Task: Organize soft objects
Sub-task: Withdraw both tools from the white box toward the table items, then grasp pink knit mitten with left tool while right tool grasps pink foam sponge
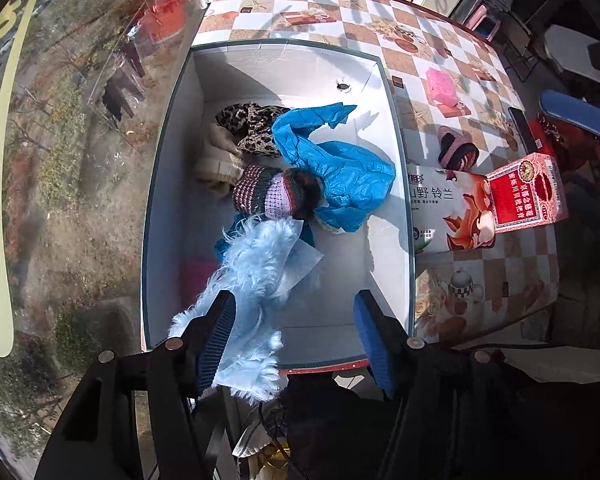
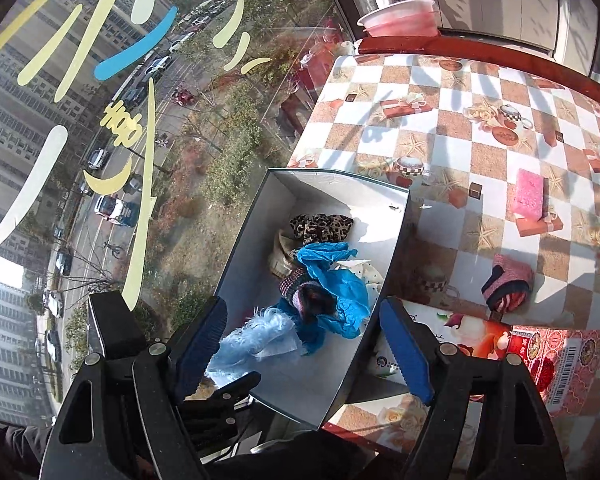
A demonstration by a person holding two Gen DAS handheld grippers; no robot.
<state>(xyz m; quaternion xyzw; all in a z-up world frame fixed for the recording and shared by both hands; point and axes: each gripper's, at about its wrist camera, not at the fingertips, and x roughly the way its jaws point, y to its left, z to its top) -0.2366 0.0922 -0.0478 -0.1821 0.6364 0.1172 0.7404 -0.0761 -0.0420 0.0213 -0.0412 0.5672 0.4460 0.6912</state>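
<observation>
A white open box (image 1: 284, 46) (image 2: 252, 240) stands on the checkered table by the window. Inside lie a leopard-print cloth (image 1: 252, 124) (image 2: 320, 226), a beige knit piece (image 1: 216, 160), a bright blue cloth (image 1: 340, 172) (image 2: 340, 284), a striped knitted item (image 1: 268, 196) and a light-blue furry piece (image 1: 256, 280) (image 2: 252, 340). My left gripper (image 1: 294, 300) points down over the box's near end, open; the furry piece brushes its left finger only. My right gripper (image 2: 302, 308) hovers open above the same end, nothing between its pads.
A pink knitted slipper (image 1: 458, 152) (image 2: 508, 286) and a pink sponge (image 1: 440, 86) (image 2: 528, 194) lie on the table right of the box. A printed tissue pack (image 1: 448, 216) and a red carton (image 1: 528, 192) sit beside the box. Window glass runs along the left.
</observation>
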